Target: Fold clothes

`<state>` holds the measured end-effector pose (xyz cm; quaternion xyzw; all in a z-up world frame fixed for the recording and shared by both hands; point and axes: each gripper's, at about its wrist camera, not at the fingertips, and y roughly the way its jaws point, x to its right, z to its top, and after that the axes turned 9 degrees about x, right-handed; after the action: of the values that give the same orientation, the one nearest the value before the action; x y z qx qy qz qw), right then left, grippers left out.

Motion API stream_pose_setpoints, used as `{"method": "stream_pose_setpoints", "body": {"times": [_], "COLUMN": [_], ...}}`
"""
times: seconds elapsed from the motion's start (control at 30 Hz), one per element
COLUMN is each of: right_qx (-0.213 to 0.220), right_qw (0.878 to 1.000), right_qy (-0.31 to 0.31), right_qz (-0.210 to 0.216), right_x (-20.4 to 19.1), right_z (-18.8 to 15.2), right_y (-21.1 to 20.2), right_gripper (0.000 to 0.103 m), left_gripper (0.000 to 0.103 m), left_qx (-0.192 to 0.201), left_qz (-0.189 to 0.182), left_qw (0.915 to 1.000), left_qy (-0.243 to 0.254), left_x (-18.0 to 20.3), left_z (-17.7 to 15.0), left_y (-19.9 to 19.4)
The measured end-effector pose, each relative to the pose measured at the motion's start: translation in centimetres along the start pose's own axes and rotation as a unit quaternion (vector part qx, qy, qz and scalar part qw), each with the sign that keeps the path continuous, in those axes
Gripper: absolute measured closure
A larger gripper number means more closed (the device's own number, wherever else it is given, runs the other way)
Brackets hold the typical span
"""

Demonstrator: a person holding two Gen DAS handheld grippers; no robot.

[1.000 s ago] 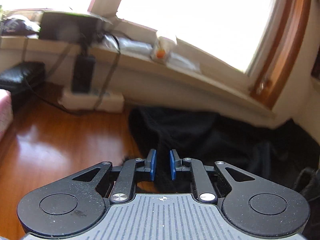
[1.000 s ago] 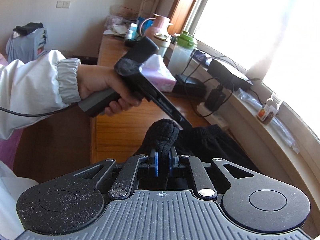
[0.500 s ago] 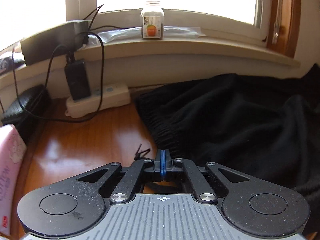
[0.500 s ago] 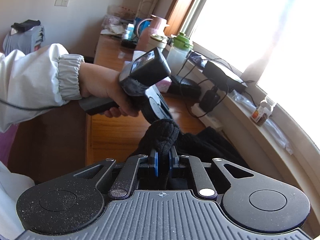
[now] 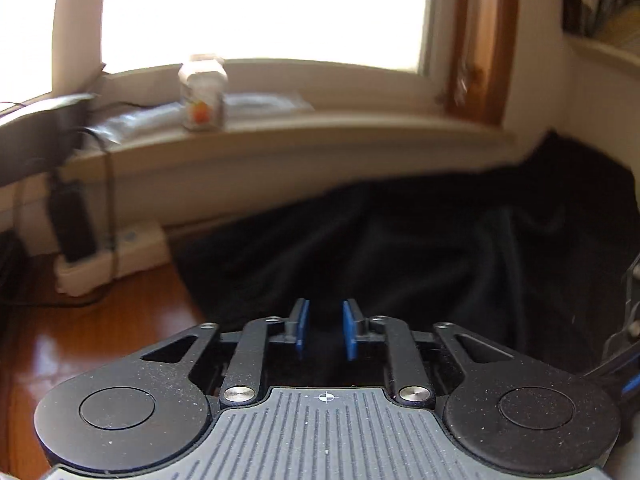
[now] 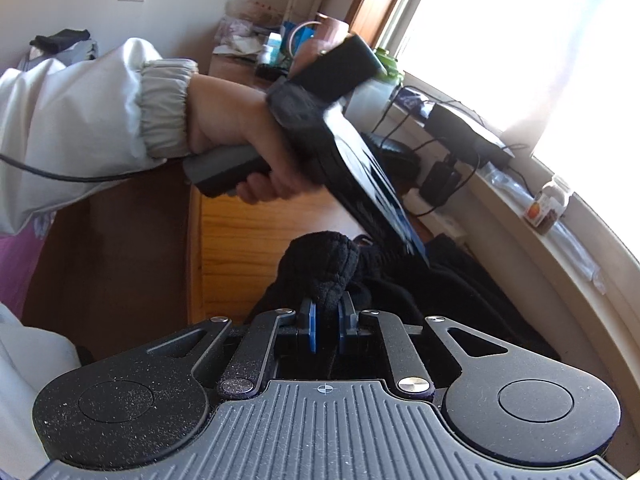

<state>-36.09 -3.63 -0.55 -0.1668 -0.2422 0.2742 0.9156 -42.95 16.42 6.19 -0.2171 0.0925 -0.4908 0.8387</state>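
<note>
Fingers, right: the right gripper [image 6: 325, 328] was clamped on a bunched fold of the black garment [image 6: 320, 268], a knob of ribbed cloth standing up between the blue pads.
Fingers, left: the left gripper [image 5: 323, 329] had its pads parted with nothing between them, hovering just over the garment's near edge [image 5: 400, 256].
Left hand: a person's hand [image 6: 236, 132] in a pale sleeve [image 6: 80, 112] gripped that tool's handle, seen from the right wrist view.
Garment position: it lay on the wooden table [image 5: 100, 328], spread dark and rumpled up to the wall under the window sill [image 5: 320, 132], one part lifted by the right gripper.
Progress: no tidy, squared fold showed anywhere; the cloth looked loose and creased, so folding appeared unfinished. How many folds it already carried could not be told, the black fabric hiding its layers.
What was left, as a judgement: flattening the cloth and bringing the lifted part over the rest.
Containers: a small jar [image 5: 202, 96] stood on the sill, something orange showing on it; the contents were too blurred to name.
Other containers: bottles [image 6: 380, 76] stood at the table's far end, partly hidden, contents unseen.
</note>
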Motion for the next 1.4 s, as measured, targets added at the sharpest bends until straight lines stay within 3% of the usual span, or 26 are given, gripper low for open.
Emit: {"method": "stream_pose_setpoints", "body": {"times": [0.13,0.23,0.3,0.33,0.37,0.47,0.57,0.7,0.87,1.0,1.1,1.2,1.3,1.4], "right_qx": [0.0,-0.001,-0.002,-0.003,-0.003,-0.001,0.001,0.003,0.005,0.007,0.006,0.003,-0.012,-0.027], "right_qw": [1.0,1.0,1.0,1.0,1.0,1.0,1.0,1.0,1.0,1.0,0.999,0.997,0.987,0.968], "right_qy": [-0.001,-0.001,0.001,0.002,0.003,0.008,0.01,0.011,0.012,-0.001,-0.028,-0.068,-0.141,-0.23], "right_qz": [0.001,0.002,0.0,0.0,-0.001,-0.003,-0.003,-0.005,-0.007,-0.018,-0.03,-0.046,-0.07,-0.102], "right_x": [-0.3,-0.6,-0.6,-0.6,-0.6,-0.4,-0.2,-0.1,0.1,0.1,0.3,0.7,1.8,3.5], "right_z": [-0.1,-0.3,-0.5,-0.6,-0.6,-0.8,-0.9,-1.0,-1.0,-0.8,-0.3,0.5,1.2,1.4], "right_y": [0.1,0.2,0.2,0.2,0.1,-0.2,-0.5,-0.8,-1.0,-1.3,-1.3,-0.8,0.9,3.8], "right_gripper": [0.092,0.092,0.092,0.092,0.092,0.092,0.092,0.092,0.092,0.092,0.092,0.092,0.092,0.092], "left_gripper": [0.057,0.056,0.065,0.087,0.101,0.102,0.103,0.102,0.1,0.082,0.082,0.082,0.082,0.083], "left_qx": [-0.033,-0.041,-0.047,-0.049,-0.05,-0.047,-0.014,0.032,-0.041,0.02,0.023,0.003,-0.033,-0.029], "left_qz": [-0.022,-0.042,-0.045,-0.048,-0.051,-0.047,-0.042,-0.102,-0.076,-0.035,-0.006,-0.007,0.003,0.013], "left_qw": [0.9992,0.9983,0.9979,0.9975,0.9972,0.9968,0.9984,0.9937,0.9954,0.9966,0.9974,0.9976,0.9973,0.9965], "left_qy": [0.002,-0.003,0.008,0.016,0.024,0.044,0.035,-0.033,-0.042,-0.071,-0.068,-0.069,-0.065,-0.077], "left_x": [0.4,0.5,1.0,1.2,1.4,2.2,2.3,1.7,0.5,-2.3,-3.8,-4.2,-4.1,-4.4], "left_z": [-0.1,-0.1,-0.4,-0.4,-0.4,-0.3,0.5,1.9,0.1,-0.3,-0.8,-1.6,-2.6,-2.8], "left_y": [2.1,2.8,2.9,3.0,3.1,3.0,2.3,1.2,3.3,-0.1,-1.6,-0.8,0.8,1.0]}}
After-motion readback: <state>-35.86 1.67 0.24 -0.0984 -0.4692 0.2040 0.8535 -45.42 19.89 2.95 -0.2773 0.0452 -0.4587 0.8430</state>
